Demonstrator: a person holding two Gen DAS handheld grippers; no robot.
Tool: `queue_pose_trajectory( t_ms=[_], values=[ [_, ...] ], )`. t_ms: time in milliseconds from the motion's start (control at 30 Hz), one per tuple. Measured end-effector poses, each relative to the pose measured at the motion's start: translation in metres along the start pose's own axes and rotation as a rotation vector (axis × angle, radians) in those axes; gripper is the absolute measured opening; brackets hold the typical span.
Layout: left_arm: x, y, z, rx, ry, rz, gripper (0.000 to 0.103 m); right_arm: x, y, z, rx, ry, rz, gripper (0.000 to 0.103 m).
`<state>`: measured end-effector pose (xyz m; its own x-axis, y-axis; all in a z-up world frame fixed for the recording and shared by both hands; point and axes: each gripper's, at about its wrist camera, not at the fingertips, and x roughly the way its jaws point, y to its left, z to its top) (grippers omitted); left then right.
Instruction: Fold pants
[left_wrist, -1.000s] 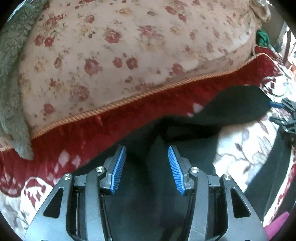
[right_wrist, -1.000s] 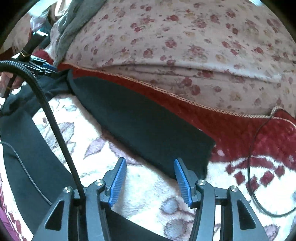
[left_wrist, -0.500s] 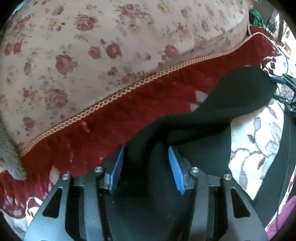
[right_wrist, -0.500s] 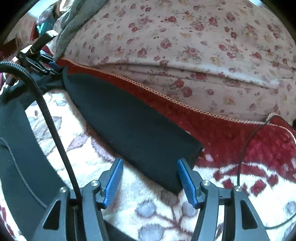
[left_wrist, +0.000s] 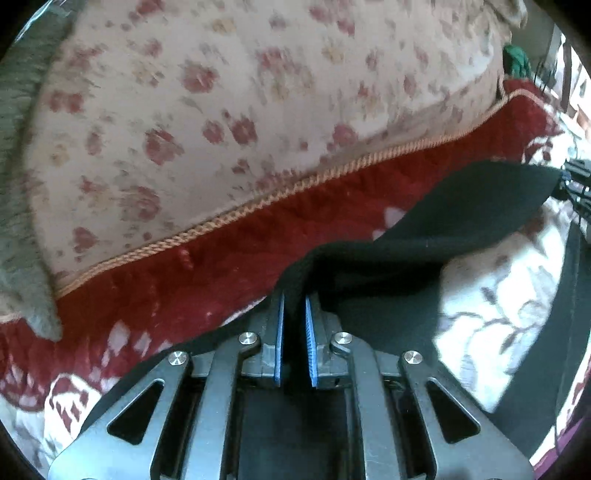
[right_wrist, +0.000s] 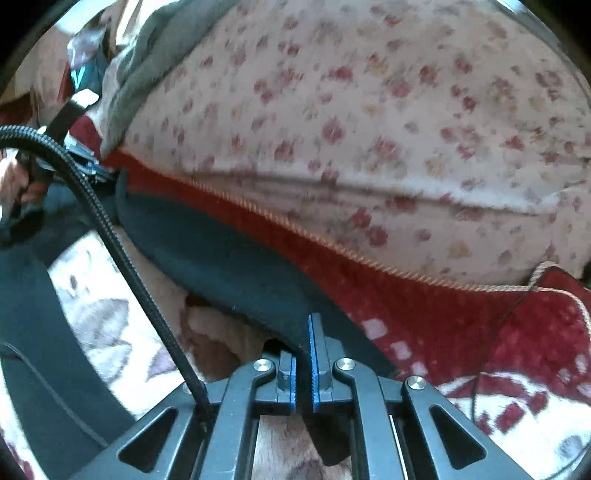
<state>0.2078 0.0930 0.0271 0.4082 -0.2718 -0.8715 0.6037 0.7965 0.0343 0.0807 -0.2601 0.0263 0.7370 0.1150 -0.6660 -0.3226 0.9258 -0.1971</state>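
Both tongs have just been closing, and each now pinches cloth. The left gripper (left_wrist: 294, 314) has its blue pads drawn nearly together on a raised ridge of the black, soft knit pants (left_wrist: 461, 206), which run from its tips away to the right across the bed. The right gripper (right_wrist: 303, 354) is clamped on the near end corner of the same pants (right_wrist: 221, 251), the leg stretching from its tips up and to the left toward the other tong.

The step in hand looks like the grasp that opens a fold: one leg is seized at both ends and lies on the white plush blanket with grey leaf print (right_wrist: 99, 317), just this side of the dark red quilted border with gold cord trim (left_wrist: 258, 236). Beyond that rises the cream floral-print bedding (right_wrist: 369, 110).

The next move likely calls for lifting both ends together, keeping the cloth taut, and carrying this leg over onto the other.

No containers show in either view.
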Motion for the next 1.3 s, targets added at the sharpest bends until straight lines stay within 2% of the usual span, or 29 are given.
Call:
queue_pose_trajectory(
  t_ms=[167,300,367,567,667,900,1033,1100,1233,1300],
  values=[
    [-0.065,-0.018,-0.012,0.026,-0.104,0.034,0.009,-0.032,-0.011,0.004,0.039,-0.028,-0.017,0.005],
    [-0.103,-0.035,-0.026,0.047,-0.147,0.048,0.007,-0.063,-0.011,0.001,0.049,-0.05,-0.032,0.005],
    [-0.125,-0.047,-0.04,0.055,-0.167,0.035,0.007,-0.079,-0.008,-0.003,0.038,-0.053,-0.044,0.005],
    [-0.155,-0.09,-0.081,0.067,-0.191,-0.033,0.007,-0.116,-0.002,-0.031,0.03,-0.04,-0.072,0.005],
    [-0.159,-0.106,-0.099,0.064,-0.19,-0.039,0.007,-0.124,0.007,-0.055,0.022,-0.01,-0.074,0.005],
    [-0.137,-0.13,-0.149,-0.008,-0.12,-0.058,0.007,-0.125,0.034,-0.118,0.046,0.065,-0.045,0.005],
    [-0.122,-0.136,-0.167,-0.041,-0.088,-0.046,0.007,-0.112,0.038,-0.142,0.118,0.164,-0.005,0.005],
    [-0.118,-0.136,-0.174,-0.071,-0.078,-0.054,0.007,-0.113,0.035,-0.145,0.161,0.187,0.001,0.008],
    [-0.122,-0.133,-0.184,-0.122,-0.088,-0.073,0.007,-0.131,0.017,-0.16,0.365,0.175,0.073,0.027],
    [-0.126,-0.129,-0.188,-0.157,-0.09,-0.086,0.007,-0.139,0.01,-0.169,0.46,0.157,0.115,0.031]
  ],
)
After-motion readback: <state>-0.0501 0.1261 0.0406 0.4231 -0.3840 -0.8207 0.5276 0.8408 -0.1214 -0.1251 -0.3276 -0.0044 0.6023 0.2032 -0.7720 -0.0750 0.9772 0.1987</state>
